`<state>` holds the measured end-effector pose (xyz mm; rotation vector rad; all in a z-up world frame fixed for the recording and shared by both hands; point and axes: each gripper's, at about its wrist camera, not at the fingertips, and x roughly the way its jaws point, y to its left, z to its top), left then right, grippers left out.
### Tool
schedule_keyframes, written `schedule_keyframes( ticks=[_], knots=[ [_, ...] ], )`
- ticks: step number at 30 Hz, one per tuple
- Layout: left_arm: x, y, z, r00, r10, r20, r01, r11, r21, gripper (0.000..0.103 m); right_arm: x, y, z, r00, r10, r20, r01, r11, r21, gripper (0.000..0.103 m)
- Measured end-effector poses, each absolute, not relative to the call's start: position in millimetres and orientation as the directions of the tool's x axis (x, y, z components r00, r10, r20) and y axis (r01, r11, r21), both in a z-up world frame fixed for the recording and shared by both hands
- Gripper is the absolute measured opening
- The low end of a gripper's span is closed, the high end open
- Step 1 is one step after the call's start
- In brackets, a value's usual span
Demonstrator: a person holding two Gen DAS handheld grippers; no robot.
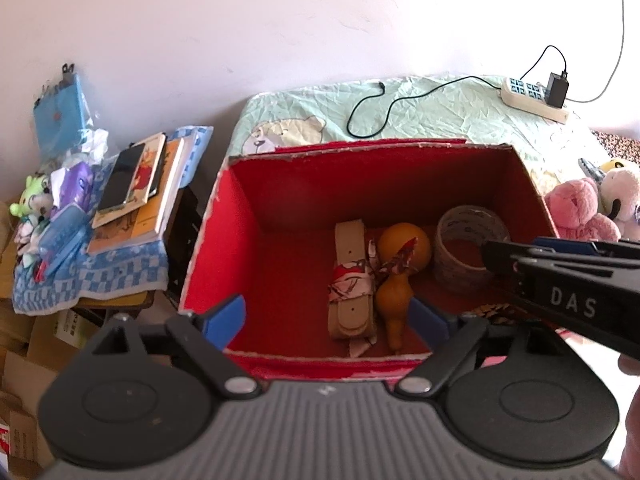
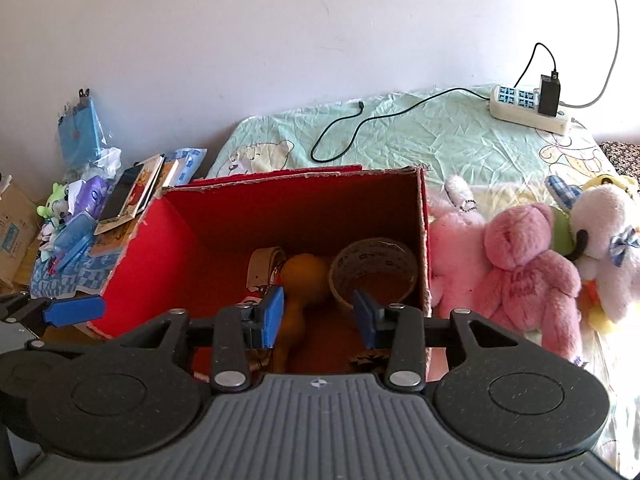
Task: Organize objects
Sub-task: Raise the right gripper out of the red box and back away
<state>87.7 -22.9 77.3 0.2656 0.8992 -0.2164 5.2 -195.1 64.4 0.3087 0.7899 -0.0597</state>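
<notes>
Flanking the red box (image 2: 168, 248), pink bear (image 2: 528, 268) (right) and books (image 1: 136, 196); both hand-held grippers open, empty.

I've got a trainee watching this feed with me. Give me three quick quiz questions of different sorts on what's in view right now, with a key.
1. True or false: the tape roll lies outside the red box.
2. Multiple choice: what lies right of the box, on the bed?
A. books
B. plush toys
C. a power strip
3. Fill in: the jaws of the left gripper and the right gripper are both ____, holding nothing.

Key:
1. False; it sits inside, beside the orange gourd and the beige belt.
2. B. The power strip lies further back, near the wall.
3. Open.
</notes>
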Motion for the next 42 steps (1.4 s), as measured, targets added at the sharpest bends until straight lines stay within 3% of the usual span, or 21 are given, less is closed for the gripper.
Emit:
schedule_keyframes(
  ticks=[12, 21, 26, 42],
  knots=[
    [55, -22, 74, 0.591, -0.052, -0.805, 0.254, 0.959, 0.125, 0.092, -37, -195, 72, 0.739, 0.085, -0.669, 0.124, 0.958, 0.259, 0.043],
    [34, -25, 58, 0.570, -0.017, -0.822, 0.232, 0.962, 0.141, 0.094, -55, -200, 62, 0.719, 0.125, -0.683, 0.101, 0.954, 0.281, 0.043],
    [26, -29, 50, 0.550, -0.007, -0.835, 0.227, 0.964, 0.141, 0.095, -64, -200, 53, 0.706, 0.118, -0.698, 0.101, 0.959, 0.264, 0.051],
    [13, -42, 31, 0.506, 0.038, -0.862, 0.210, 0.964, 0.165, 0.095, -79, -219, 32, 0.669, 0.093, -0.737, 0.166, 0.948, 0.271, 0.051]
  ],
)
